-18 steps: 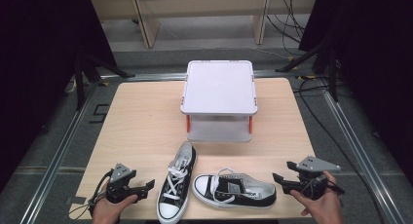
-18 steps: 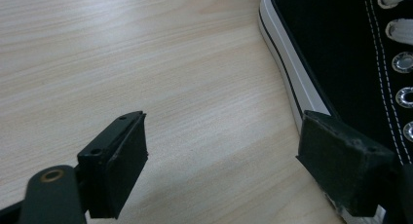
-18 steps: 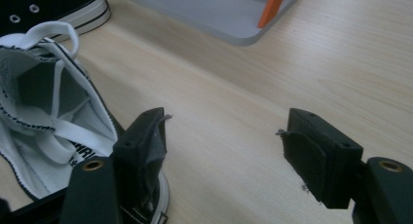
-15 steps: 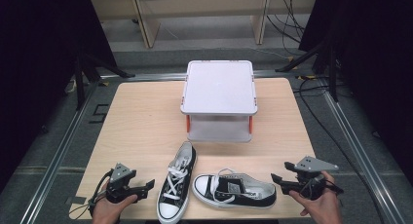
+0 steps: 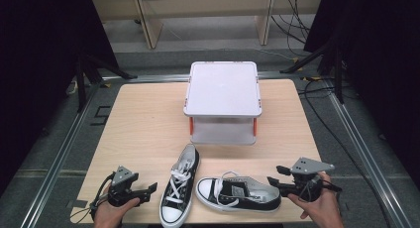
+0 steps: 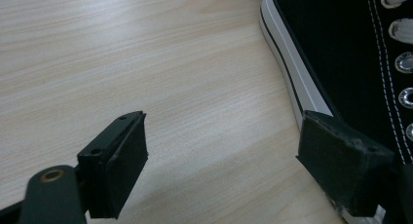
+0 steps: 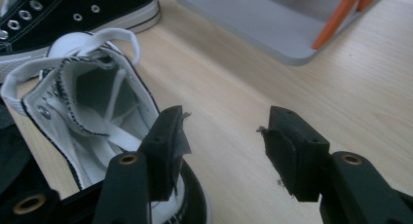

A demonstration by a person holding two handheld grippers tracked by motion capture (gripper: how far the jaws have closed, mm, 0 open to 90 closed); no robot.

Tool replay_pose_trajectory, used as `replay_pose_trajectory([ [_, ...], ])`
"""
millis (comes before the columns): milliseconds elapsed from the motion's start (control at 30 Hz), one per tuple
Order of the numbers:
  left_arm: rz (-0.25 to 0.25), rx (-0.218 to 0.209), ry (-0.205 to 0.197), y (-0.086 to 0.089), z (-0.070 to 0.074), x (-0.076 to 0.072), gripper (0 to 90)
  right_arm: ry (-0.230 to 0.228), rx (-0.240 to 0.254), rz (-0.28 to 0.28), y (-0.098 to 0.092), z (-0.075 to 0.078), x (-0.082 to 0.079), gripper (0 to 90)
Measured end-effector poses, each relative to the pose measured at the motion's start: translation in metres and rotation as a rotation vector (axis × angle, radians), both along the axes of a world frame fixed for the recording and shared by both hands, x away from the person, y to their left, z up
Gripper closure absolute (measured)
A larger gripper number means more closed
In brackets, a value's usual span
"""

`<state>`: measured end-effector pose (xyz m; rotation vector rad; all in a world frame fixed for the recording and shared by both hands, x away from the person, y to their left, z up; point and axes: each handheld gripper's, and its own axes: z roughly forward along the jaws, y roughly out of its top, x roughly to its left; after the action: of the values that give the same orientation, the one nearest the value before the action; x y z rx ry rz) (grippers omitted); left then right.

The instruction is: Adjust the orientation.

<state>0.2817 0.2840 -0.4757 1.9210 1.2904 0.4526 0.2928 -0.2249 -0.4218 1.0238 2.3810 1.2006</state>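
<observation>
Apparently nothing is lifted yet: both sneakers lie on the desk in front of the lidded box, the upright sneaker left of the tipped sneaker. The left gripper gapes empty beside the upright sneaker. The right gripper stands open, empty, at the tipped sneaker's heel.

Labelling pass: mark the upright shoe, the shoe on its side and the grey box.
upright shoe (image 5: pixel 179 188): high view, on its laces
shoe on its side (image 5: pixel 237 193): high view, on its black canvas side
grey box (image 5: pixel 223 86): high view, middle of its lid
</observation>
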Motion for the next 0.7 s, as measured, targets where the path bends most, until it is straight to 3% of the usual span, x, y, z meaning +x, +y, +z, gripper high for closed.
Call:
replay_pose_trajectory([
  [67, 0.002, 0.000, 0.000, 0.000, 0.000, 0.000, 17.4, -0.004, -0.010, 0.023, 0.003, 0.002, 0.002, 51.1],
  [167, 0.003, 0.006, 0.010, 0.000, 0.001, 0.000, 17.5, 0.017, 0.014, 0.060, 0.009, 0.002, 0.005, 54.2],
  [233, 0.004, -0.001, 0.000, 0.000, 0.000, 0.000, 17.4, 0.012, -0.026, 0.069, 0.012, 0.002, 0.007, 55.1],
  [433, -0.003, -0.009, 0.004, 0.000, 0.000, 0.000, 17.4, 0.017, -0.052, 0.130, 0.026, 0.006, 0.009, 58.6],
  [500, 0.000, 0.005, 0.002, 0.000, 0.000, 0.000, 17.4, 0.027, -0.074, 0.133, 0.031, 0.007, 0.008, 58.7],
  [567, -0.001, -0.003, 0.000, 0.000, 0.000, 0.000, 17.4, 0.009, -0.088, 0.164, 0.035, 0.007, 0.012, 58.7],
  [700, 0.000, -0.007, 0.002, -0.001, 0.000, 0.000, 17.5, 0.043, -0.090, 0.204, 0.045, 0.006, 0.016, 58.7],
])
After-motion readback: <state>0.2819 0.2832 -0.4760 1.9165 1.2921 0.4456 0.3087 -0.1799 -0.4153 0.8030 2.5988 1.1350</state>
